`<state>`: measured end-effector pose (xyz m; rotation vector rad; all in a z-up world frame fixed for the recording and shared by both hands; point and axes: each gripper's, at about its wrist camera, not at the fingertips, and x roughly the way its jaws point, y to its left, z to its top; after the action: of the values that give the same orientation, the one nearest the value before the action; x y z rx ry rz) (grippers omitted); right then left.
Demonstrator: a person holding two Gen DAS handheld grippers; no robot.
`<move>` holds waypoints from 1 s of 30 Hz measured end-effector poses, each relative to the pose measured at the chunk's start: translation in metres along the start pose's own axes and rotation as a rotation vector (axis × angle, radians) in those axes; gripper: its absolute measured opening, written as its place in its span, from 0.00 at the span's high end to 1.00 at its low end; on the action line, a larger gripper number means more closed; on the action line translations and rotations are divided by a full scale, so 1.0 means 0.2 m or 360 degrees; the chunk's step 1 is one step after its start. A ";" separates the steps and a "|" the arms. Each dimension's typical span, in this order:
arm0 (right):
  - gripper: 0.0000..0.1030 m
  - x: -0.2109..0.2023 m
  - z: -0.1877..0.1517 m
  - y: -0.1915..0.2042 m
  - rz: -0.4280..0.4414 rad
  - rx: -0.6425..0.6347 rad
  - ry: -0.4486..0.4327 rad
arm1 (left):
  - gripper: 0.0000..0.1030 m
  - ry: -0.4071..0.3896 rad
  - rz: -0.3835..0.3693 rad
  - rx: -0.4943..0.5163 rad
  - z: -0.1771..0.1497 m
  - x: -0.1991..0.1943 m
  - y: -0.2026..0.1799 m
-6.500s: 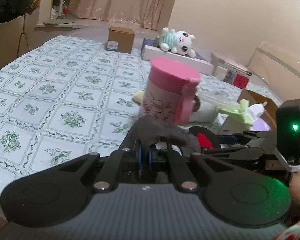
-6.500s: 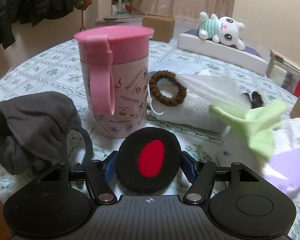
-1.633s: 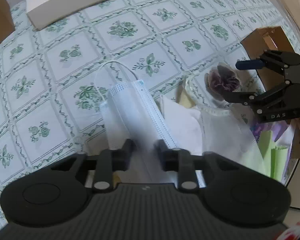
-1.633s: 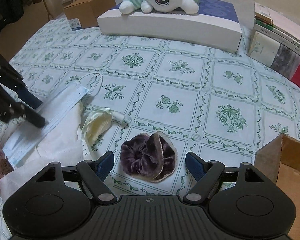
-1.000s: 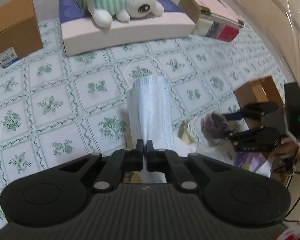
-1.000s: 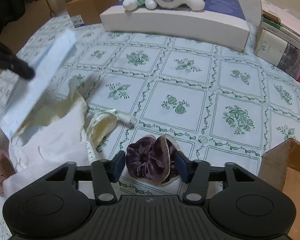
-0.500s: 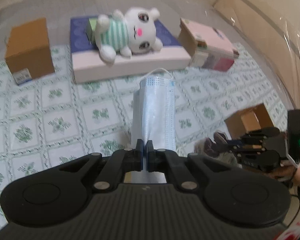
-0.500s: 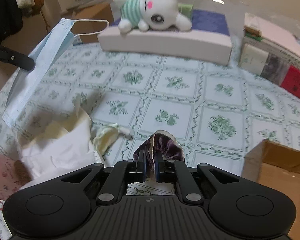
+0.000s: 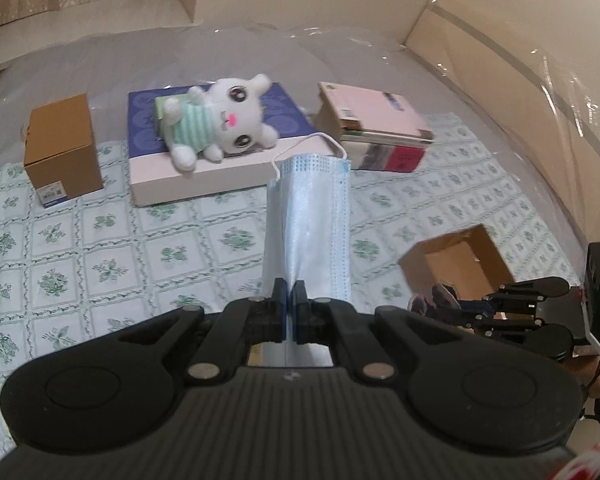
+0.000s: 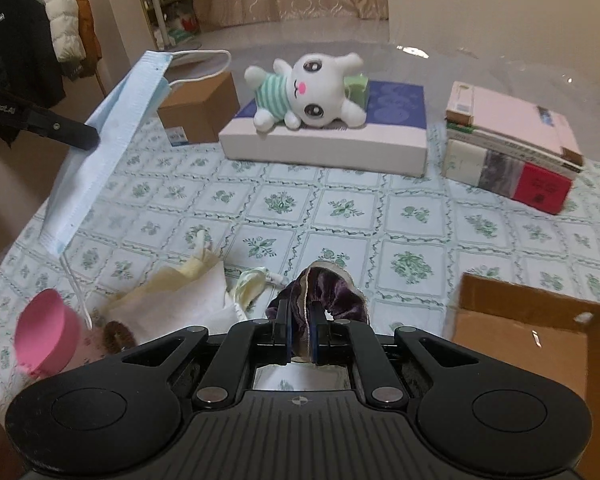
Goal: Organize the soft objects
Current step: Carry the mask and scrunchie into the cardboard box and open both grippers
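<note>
Your right gripper (image 10: 300,340) is clamped on the scrunchie (image 10: 320,292); the open box (image 10: 540,344) lies just to its right. Your left gripper (image 9: 290,312) pinches the mask (image 9: 308,224), farther from that box.

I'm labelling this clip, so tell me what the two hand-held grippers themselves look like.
Both are matte black plastic. Each has a ribbed body, two round side lobes, silver pivot pins and linkage bars leading to narrow blue-padded fingers. The left hand-held gripper and right hand-held gripper match. Seen from the left wrist camera, the right one carries a black module with a green light; white lettering marks the left one's side.
</note>
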<state>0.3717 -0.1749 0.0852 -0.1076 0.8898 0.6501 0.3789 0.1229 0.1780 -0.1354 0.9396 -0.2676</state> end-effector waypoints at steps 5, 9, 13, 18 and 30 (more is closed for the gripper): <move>0.92 -0.23 -0.07 -0.05 -0.0048 0.0027 -0.0055 | 0.99 0.0003 -0.0043 0.0064 -0.05 -0.03 -0.24; 0.92 -0.43 -0.15 -0.14 -0.0124 0.0074 -0.0095 | 0.99 0.0009 -0.0107 0.0112 -0.10 -0.01 -0.45; 0.92 -0.60 -0.24 -0.25 -0.0218 0.0131 -0.0120 | 0.99 0.0021 -0.0185 0.0151 -0.13 0.05 -0.70; 0.92 -0.77 -0.35 -0.40 -0.0304 0.0195 -0.0126 | 0.99 0.0032 -0.0267 0.0151 -0.17 0.16 -0.97; 0.92 -0.82 -0.57 -0.72 -0.0364 0.0314 -0.0076 | 0.98 0.0142 -0.0252 0.0094 -0.30 0.65 -1.37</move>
<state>0.3014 -0.4081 0.1107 -0.0162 0.8758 0.3484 0.3573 -0.1771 0.1054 -0.1446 1.0099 -0.4503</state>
